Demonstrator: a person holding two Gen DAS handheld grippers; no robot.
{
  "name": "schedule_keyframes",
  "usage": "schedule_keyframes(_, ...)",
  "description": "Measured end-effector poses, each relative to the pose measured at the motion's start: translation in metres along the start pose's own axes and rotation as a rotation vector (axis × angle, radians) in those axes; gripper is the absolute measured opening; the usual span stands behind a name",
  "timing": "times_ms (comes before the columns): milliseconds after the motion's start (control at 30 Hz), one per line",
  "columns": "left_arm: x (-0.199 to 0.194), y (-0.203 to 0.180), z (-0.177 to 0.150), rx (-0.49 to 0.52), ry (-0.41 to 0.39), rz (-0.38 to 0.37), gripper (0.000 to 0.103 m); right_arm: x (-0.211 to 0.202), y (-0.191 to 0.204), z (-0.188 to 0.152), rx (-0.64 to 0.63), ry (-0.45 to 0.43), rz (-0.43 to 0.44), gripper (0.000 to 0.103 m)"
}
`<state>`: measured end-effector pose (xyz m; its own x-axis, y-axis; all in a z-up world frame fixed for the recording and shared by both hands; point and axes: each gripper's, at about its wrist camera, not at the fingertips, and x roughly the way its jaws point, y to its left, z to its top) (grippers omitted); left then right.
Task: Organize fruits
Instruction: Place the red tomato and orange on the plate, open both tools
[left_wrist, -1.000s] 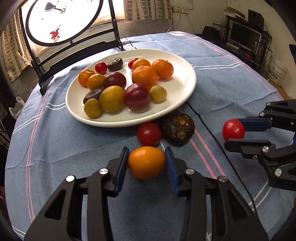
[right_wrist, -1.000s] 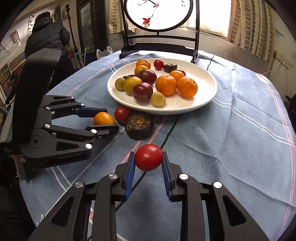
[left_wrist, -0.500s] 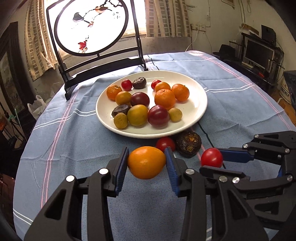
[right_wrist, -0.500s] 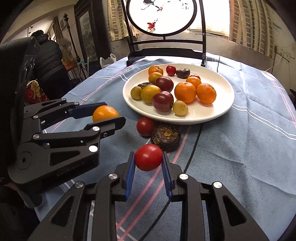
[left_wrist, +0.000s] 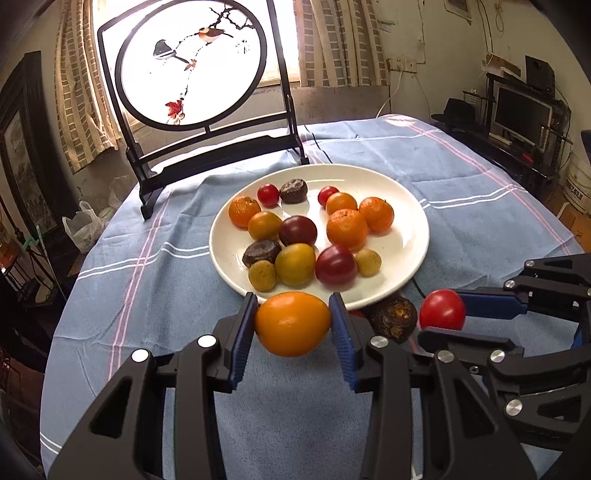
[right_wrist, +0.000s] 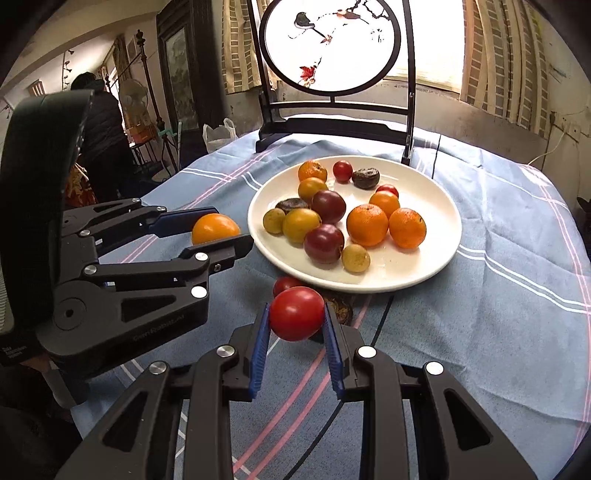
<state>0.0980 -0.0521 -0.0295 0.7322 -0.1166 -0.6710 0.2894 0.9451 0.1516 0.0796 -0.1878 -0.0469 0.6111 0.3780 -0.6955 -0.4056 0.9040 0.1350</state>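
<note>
My left gripper (left_wrist: 293, 325) is shut on an orange fruit (left_wrist: 292, 323) and holds it above the cloth, just short of the near rim of the white plate (left_wrist: 406, 254). My right gripper (right_wrist: 296, 325) is shut on a red tomato (right_wrist: 297, 313), also raised, to the right of the left one. The plate (right_wrist: 436, 266) holds several oranges, plums, yellow fruits, small tomatoes and dark wrinkled fruits. A dark wrinkled fruit (left_wrist: 393, 323) and a second red tomato (right_wrist: 286, 283) lie on the cloth by the plate's near rim, partly hidden by the held fruit.
The round table has a blue striped cloth (left_wrist: 147, 280). A black stand with a round painted screen (left_wrist: 190, 62) stands behind the plate. A person (right_wrist: 101, 122) stands past the table at the far left in the right wrist view. Shelves with a monitor (left_wrist: 517, 110) stand at the right.
Both grippers have risen with their fruit and drawn back from the table. The plate now sits farther off and lower in both views. Both stay shut.
</note>
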Motion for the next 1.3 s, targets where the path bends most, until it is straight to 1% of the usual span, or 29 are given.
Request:
schedule_keyframes(167, -0.002, 0.011, 0.027, -0.01, -0.052, 0.026, 0.039, -0.011, -0.01, 0.022, -0.012, -0.053, -0.024, 0.028)
schedule_keyframes(267, 0.0, 0.022, 0.044, -0.035, -0.074, 0.025, 0.039, -0.012, -0.018, 0.035, -0.006, -0.075, -0.038, 0.028)
schedule_keyframes(400, 0.013, 0.034, 0.065, -0.068, -0.067, 0.025, 0.039, -0.004, -0.032, 0.056, 0.01, -0.08, -0.047, 0.028)
schedule_keyframes(467, 0.023, 0.036, 0.075, -0.071, -0.06, 0.024, 0.039, 0.005, -0.038, 0.069, 0.013, -0.078, -0.057, 0.028)
schedule_keyframes(533, 0.033, 0.034, 0.082, -0.061, -0.058, 0.042, 0.039, 0.014, -0.044, 0.08, 0.028, -0.079, -0.057, 0.028)
schedule_keyframes(600, 0.044, 0.032, 0.085, -0.048, -0.051, 0.058, 0.039, 0.025, -0.05, 0.089, 0.045, -0.081, -0.063, 0.028)
schedule_keyframes(667, 0.055, 0.029, 0.086, -0.043, -0.035, 0.052, 0.039, 0.036, -0.056, 0.097, 0.065, -0.076, -0.051, 0.028)
schedule_keyframes(767, 0.072, 0.026, 0.091, -0.038, -0.016, 0.05, 0.039, 0.054, -0.065, 0.107, 0.099, -0.061, -0.051, 0.029)
schedule_keyframes(800, 0.078, 0.024, 0.092, -0.031, -0.01, 0.05, 0.039, 0.059, -0.068, 0.11, 0.112, -0.06, -0.063, 0.029)
schedule_keyframes(933, 0.097, 0.02, 0.089, -0.014, 0.019, 0.049, 0.04, 0.077, -0.082, 0.119, 0.162, -0.042, -0.052, 0.028)
schedule_keyframes(1033, 0.102, 0.019, 0.088, -0.003, 0.007, 0.067, 0.04, 0.088, -0.084, 0.124, 0.164, -0.028, -0.052, 0.029)
schedule_keyframes(1067, 0.101, 0.019, 0.088, 0.0, 0.002, 0.07, 0.045, 0.091, -0.084, 0.126, 0.162, -0.018, -0.051, 0.031)
schedule_keyframes(1100, 0.1, 0.019, 0.089, -0.001, -0.004, 0.073, 0.051, 0.094, -0.083, 0.127, 0.159, -0.013, -0.049, 0.042)
schedule_keyframes(1133, 0.098, 0.02, 0.089, -0.003, -0.016, 0.08, 0.062, 0.094, -0.082, 0.129, 0.157, -0.018, -0.05, 0.046)
schedule_keyframes(1167, 0.094, 0.02, 0.089, -0.003, -0.032, 0.086, 0.064, 0.091, -0.081, 0.13, 0.154, -0.031, -0.053, 0.048)
schedule_keyframes(1300, 0.082, 0.021, 0.087, 0.0, -0.047, 0.082, 0.064, 0.068, -0.078, 0.13, 0.147, -0.08, -0.052, 0.049)
